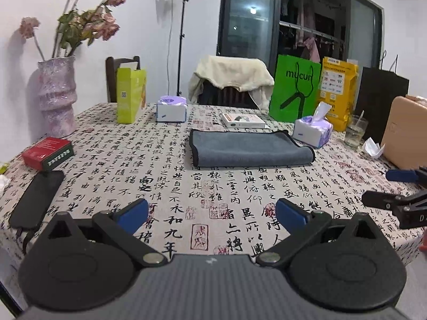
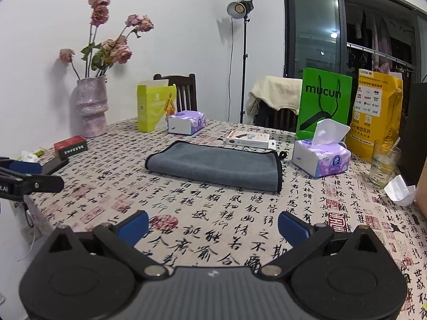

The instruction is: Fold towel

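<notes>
A grey towel (image 1: 248, 148) with black edging lies folded flat on the calligraphy-print tablecloth (image 1: 170, 186), well ahead of both grippers. It also shows in the right wrist view (image 2: 216, 165). My left gripper (image 1: 212, 214) is open and empty above the table's near part, its blue pads wide apart. My right gripper (image 2: 213, 225) is open and empty too, back from the towel. The right gripper's fingers (image 1: 384, 200) show at the right edge of the left wrist view. The left gripper's fingers (image 2: 37, 181) show at the left edge of the right wrist view.
A tissue pack (image 2: 320, 157) sits right of the towel, with a glass (image 2: 384, 162) and crumpled paper (image 2: 401, 190) beyond. Behind lie a white box (image 2: 248, 139), another tissue pack (image 2: 186, 122), a green carton (image 2: 153, 106), bags (image 2: 325, 101). A vase (image 1: 57, 98), red box (image 1: 48, 153) and phone (image 1: 36, 198) stand left.
</notes>
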A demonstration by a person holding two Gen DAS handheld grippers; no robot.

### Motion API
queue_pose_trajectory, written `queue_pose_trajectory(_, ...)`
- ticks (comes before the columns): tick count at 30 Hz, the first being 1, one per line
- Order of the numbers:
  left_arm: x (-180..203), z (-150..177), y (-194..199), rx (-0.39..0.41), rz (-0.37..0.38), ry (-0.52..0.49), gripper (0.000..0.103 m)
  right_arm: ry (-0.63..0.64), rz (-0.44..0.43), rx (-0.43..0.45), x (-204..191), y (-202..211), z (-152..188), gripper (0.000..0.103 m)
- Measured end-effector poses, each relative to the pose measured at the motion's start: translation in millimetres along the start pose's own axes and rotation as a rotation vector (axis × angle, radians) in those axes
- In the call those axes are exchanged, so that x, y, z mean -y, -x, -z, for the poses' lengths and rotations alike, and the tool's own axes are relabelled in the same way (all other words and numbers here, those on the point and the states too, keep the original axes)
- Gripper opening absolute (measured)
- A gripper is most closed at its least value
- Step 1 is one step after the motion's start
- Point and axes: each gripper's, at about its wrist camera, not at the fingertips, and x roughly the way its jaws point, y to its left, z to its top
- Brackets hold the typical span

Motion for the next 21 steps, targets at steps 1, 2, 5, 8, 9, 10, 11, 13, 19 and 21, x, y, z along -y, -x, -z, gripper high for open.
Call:
queue_pose_trajectory(1,-0.1,2.6,4.8,0.006,0.002,0.006,0.103,-0.001,-0.002,0.003,-1.9,3.4,1.9,0.103)
queue_pose_trajectory(2,0.0,5.5,9.2,0.012,0.000,0.011,0.103,-0.004,-0.005,0.006,-3.7,6.9,4.0,0.103)
queue_pose_trajectory(5,2.5,14.8,21.8,0.024,-0.002,0.008,0.103,-0.006,-0.009,0.015,-9.0,17.6,11.7,0.103)
queue_pose_trajectory(8,7.9,26.0,34.2,0.037,-0.009,-0.014,0.103,-0.012,-0.021,0.014,-13.3,27.8,21.0,0.103)
queue_pose_trajectory(9,9.6,29.4,38.1,0.042,-0.013,-0.018,0.103,-0.013,-0.022,0.015,-15.2,31.8,24.7,0.103)
queue_pose_trajectory(10,11.2,32.8,42.8,0.047,-0.012,-0.020,0.103,-0.016,-0.022,0.016,-16.6,34.6,27.4,0.103)
queue_pose_trajectory(11,12.5,35.8,47.9,0.051,-0.011,-0.019,0.103,-0.019,-0.021,0.015,-18.5,38.2,30.7,0.103)
queue_pose_trajectory(13,15.2,40.9,58.0,0.066,-0.007,-0.023,0.103,-0.015,-0.016,0.015,-23.3,45.4,36.6,0.103)
queue_pose_trajectory(19,21.9,48.3,84.4,0.110,-0.021,-0.046,0.103,0.014,-0.014,0.022,-37.0,70.5,48.4,0.103)
queue_pose_trajectory(21,23.2,51.8,90.6,0.111,-0.027,-0.049,0.103,0.018,-0.016,0.028,-41.1,78.6,50.9,0.103)
